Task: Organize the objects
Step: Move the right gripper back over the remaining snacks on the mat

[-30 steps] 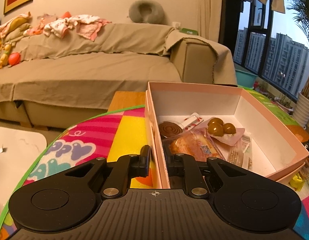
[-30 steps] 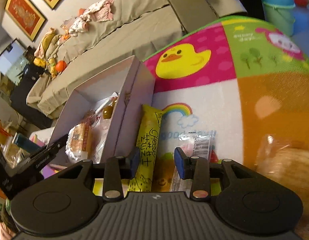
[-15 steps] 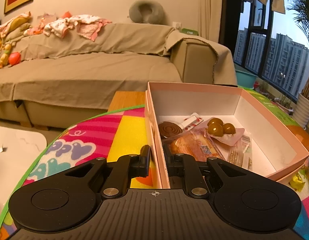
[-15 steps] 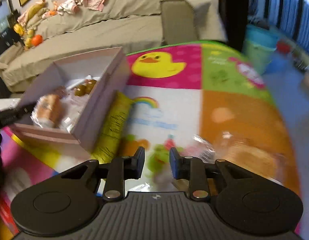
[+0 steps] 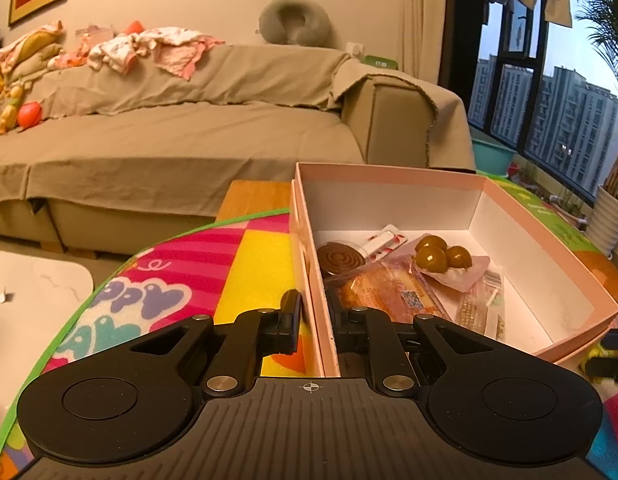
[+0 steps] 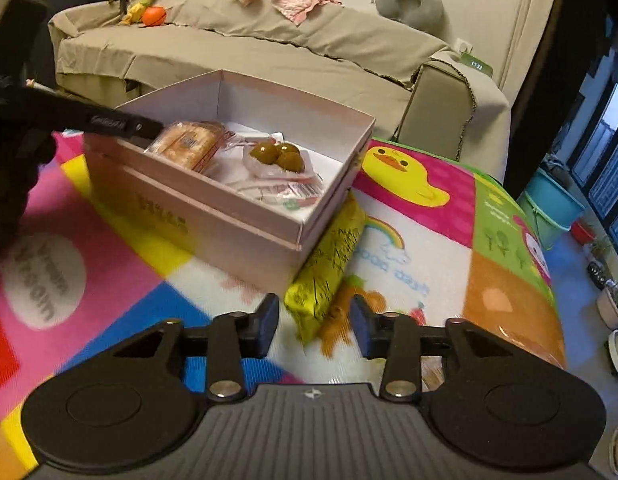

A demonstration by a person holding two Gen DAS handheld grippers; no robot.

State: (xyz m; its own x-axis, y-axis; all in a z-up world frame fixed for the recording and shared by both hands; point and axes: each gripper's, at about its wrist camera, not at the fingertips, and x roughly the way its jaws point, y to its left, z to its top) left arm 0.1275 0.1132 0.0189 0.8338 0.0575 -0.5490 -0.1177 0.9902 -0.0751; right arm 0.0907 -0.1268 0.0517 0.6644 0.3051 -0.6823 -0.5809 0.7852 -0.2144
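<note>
An open pink box stands on a colourful play mat. In it lie a wrapped bread, three green balls, a brown coil and small packets. My left gripper is shut on the box's near left wall, one finger inside and one outside. In the right wrist view the same box sits ahead to the left. A yellow cheese packet lies along its right side. My right gripper hovers open over the packet's near end, with its pads clear of it.
A covered sofa with clothes and toys runs behind the box. The play mat spreads to the right, and a clear glossy bag lies on its orange square. A teal tub, plant pots and a window lie further right.
My right gripper has swung left and rolled level, so the yellow packet now lies between its fingers. Its jaws narrowed, then stand wider again. The left gripper has kept still on the box wall.
</note>
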